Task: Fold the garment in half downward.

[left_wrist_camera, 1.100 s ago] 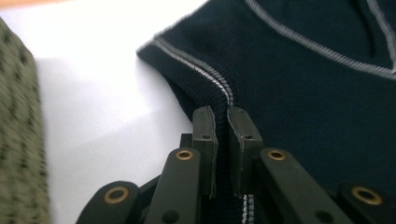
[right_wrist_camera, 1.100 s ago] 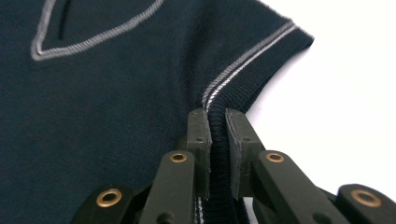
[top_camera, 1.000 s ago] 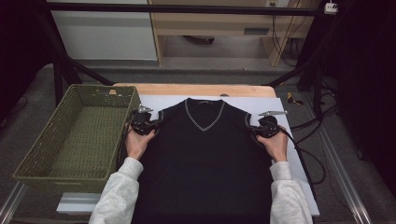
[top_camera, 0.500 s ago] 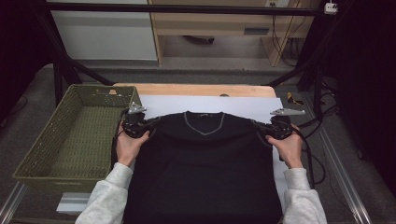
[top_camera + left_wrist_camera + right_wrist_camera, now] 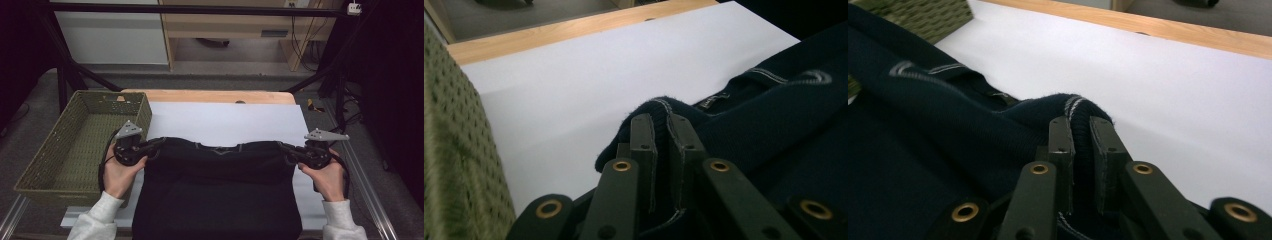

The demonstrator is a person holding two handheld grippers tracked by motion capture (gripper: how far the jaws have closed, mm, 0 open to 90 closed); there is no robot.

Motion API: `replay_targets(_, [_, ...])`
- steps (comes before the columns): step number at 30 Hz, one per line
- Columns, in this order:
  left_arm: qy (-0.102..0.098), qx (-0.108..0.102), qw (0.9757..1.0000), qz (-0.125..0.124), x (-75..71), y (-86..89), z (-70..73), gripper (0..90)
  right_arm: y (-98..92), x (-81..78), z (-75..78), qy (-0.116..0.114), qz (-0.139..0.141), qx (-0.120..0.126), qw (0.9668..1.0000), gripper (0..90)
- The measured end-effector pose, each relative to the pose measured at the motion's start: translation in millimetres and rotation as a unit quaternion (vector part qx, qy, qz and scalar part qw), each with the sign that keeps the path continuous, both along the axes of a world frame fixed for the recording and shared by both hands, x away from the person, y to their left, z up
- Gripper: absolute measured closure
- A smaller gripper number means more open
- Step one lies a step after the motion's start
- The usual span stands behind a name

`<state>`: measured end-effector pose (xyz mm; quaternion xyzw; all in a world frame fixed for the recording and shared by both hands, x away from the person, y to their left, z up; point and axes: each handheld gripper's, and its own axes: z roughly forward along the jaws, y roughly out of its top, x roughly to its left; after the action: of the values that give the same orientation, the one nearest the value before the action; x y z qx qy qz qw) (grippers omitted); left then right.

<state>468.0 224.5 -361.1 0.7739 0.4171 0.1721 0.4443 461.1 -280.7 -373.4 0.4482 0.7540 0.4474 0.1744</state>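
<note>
While the sweater (image 5: 220, 195) lies on the white sheet (image 5: 225, 122) over the surface, its top edge hangs lifted between both hands, so the fold toward the person looks underway. Left gripper (image 5: 159, 143) and right gripper (image 5: 283, 148) each clench a shoulder; next, carry both evenly down to the hem. Its hem is cut off below, the dark knit hiding its creases.

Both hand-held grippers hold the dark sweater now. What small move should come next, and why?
Probably bring both toward the person, folding the top over the body. The left hand-held gripper and right hand-held gripper pinch the shoulder edges of the sweater, whose top is lifted off the white sheet.
</note>
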Motion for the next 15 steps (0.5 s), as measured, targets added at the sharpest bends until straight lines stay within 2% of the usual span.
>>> replay_targets(5, [0.006,-0.012,0.9998,-0.013,-25.8,10.6,-0.7,82.3,1.4,-27.7,-1.3,-0.001,0.016,0.001,0.9999,81.4])
replay_targets(10, [0.007,-0.016,0.9995,-0.028,-54.3,13.8,-6.8,82.2,0.7,-53.3,-8.8,0.011,0.023,0.004,0.9997,81.2])
replay_targets(15, [0.026,0.003,0.9988,-0.041,-77.3,12.1,-20.5,82.0,1.0,-77.4,-22.8,0.033,0.031,-0.005,0.9989,80.9])
